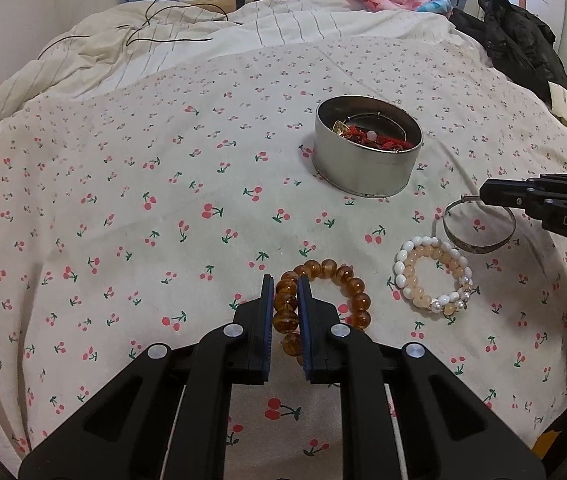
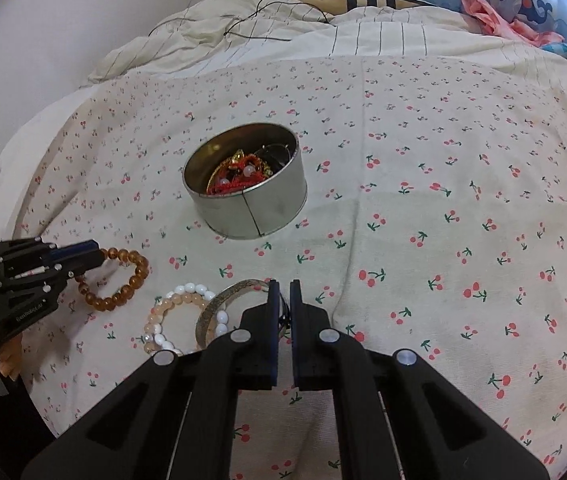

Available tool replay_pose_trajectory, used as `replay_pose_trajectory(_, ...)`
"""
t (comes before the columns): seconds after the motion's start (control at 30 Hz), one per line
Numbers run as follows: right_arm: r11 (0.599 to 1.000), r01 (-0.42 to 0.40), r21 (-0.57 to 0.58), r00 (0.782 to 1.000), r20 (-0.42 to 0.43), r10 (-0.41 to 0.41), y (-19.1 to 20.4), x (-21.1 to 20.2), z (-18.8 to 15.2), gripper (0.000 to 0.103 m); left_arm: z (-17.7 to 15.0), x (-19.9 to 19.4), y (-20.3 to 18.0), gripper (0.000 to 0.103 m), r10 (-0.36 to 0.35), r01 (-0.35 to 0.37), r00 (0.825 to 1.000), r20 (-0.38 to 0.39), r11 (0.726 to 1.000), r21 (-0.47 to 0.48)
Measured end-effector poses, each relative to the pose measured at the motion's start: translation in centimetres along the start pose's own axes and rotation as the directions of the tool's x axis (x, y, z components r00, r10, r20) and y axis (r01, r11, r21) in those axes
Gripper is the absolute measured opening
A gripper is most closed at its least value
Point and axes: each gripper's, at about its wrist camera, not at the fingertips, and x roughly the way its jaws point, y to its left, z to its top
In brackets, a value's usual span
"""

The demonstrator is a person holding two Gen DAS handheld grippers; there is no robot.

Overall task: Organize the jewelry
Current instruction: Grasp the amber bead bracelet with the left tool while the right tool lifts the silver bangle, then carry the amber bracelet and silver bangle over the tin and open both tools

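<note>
Left gripper (image 1: 285, 292): black plastic linkage arms, blue-edged finger pads, silver round pivot caps. Right gripper (image 2: 284, 294): same build; white lettering on its side, at 3 o'clock in left-wrist view.

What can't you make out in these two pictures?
- Tin's lower contents, both views: its wall and the red tangle cover them.
- Amber bracelet's near beads, left wrist view: left gripper hides them.
- Silver bangle's near side, right wrist view: right gripper covers it.
</note>
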Motion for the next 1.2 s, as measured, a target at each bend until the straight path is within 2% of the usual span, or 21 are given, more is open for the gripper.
replay_pose_trajectory(0.57,0.983,-0.124,0.135,0.992,0.054,0.118,-2.7,-1.5,0.9,0.006,2.2,-1.4,2.3,0.011,-0.115,0.121,0.992,0.051,0.985,-0.121)
replay_pose_trajectory(0.73,0.968,-0.173,0.184,0.983,0.087,0.159,-3.3,-2.0,1.3,0.006,3.7,-2.4,1.2,0.011,-0.141,0.149,0.986,0.086,0.984,-0.097)
replay_pose_trajectory(1.0,0.96,-0.188,0.208,0.977,0.139,0.162,-3.7,-3.0,2.3,0.006,7.8,-5.3,-1.1,0.011,-0.171,0.184,0.967,0.188,0.981,-0.054)
replay_pose_trajectory(1.2,0.953,-0.199,0.229,0.972,0.173,0.162,-4.5,-3.5,2.9,0.006,10.6,-5.0,-2.4,0.011,-0.207,0.223,0.956,0.208,0.973,-0.055)
